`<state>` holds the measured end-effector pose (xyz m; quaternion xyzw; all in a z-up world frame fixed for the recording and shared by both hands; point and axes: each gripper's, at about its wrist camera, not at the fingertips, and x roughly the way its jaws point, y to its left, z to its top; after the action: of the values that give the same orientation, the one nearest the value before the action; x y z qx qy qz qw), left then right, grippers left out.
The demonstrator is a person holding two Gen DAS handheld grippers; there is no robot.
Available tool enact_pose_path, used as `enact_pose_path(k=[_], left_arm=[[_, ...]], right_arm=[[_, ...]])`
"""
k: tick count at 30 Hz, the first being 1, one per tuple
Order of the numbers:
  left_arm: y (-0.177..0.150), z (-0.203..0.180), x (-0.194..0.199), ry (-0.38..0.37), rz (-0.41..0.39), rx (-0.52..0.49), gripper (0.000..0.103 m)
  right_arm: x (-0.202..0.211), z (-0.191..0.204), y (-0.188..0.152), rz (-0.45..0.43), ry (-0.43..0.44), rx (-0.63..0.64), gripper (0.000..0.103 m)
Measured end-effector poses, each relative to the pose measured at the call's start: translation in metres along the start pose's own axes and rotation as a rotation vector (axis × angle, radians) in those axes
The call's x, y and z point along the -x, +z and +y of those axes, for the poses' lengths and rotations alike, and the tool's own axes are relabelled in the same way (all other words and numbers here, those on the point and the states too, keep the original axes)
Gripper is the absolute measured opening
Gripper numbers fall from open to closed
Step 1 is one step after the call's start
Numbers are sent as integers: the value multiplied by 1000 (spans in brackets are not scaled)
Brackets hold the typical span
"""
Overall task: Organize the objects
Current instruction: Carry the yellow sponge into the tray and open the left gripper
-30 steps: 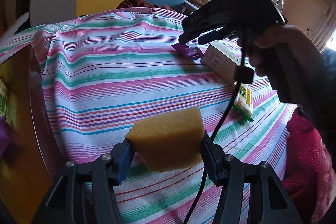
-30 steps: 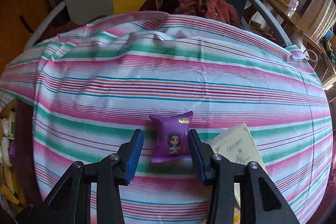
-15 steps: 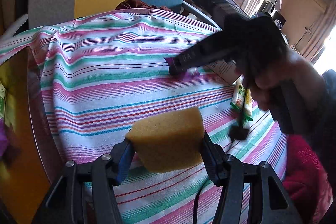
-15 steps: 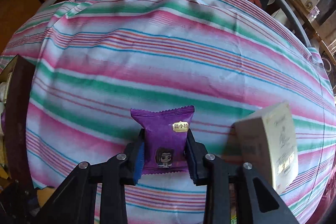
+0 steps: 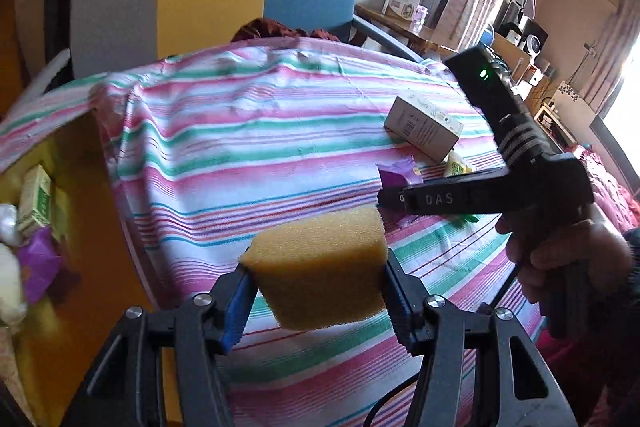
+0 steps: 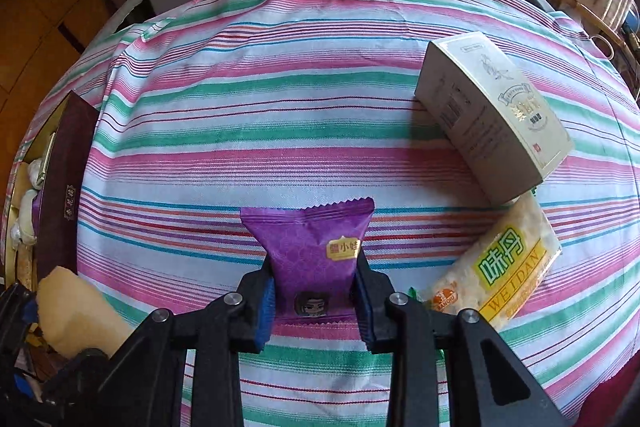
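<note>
In the left wrist view, the left gripper is clenched on a yellow sponge, held above the near edge of the striped tablecloth. The sponge looks soft and light, and gives under the pads.

In the right wrist view, the right gripper is clenched on a purple snack packet, pinching its lower half just over the near edge. The wrapper looks slick and crushable, so a mid-body hold seems best. A white box and a yellow-green sachet lie by the right edge.

Purple snack packet largely hidden behind right gripper; contents of side box cut off, indistinct.
</note>
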<state>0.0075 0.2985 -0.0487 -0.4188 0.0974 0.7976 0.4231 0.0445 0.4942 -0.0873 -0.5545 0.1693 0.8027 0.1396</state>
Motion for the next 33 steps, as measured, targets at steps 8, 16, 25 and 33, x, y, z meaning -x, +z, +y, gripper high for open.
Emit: enact_pose_path(k=[8, 16, 25, 33], left_arm=[[-1, 9, 42, 62, -83, -1, 59], [-6, 27, 74, 111, -138, 27, 59], [-20, 59, 96, 187, -161, 87, 59], [-35, 90, 106, 231, -157, 156, 59]], right_arm=[[2, 5, 0, -23, -27, 34, 33], [-1, 7, 0, -36, -19, 39, 34], [-3, 14, 0, -51, -42, 75, 35], [-7, 19, -1, -60, -59, 92, 35]])
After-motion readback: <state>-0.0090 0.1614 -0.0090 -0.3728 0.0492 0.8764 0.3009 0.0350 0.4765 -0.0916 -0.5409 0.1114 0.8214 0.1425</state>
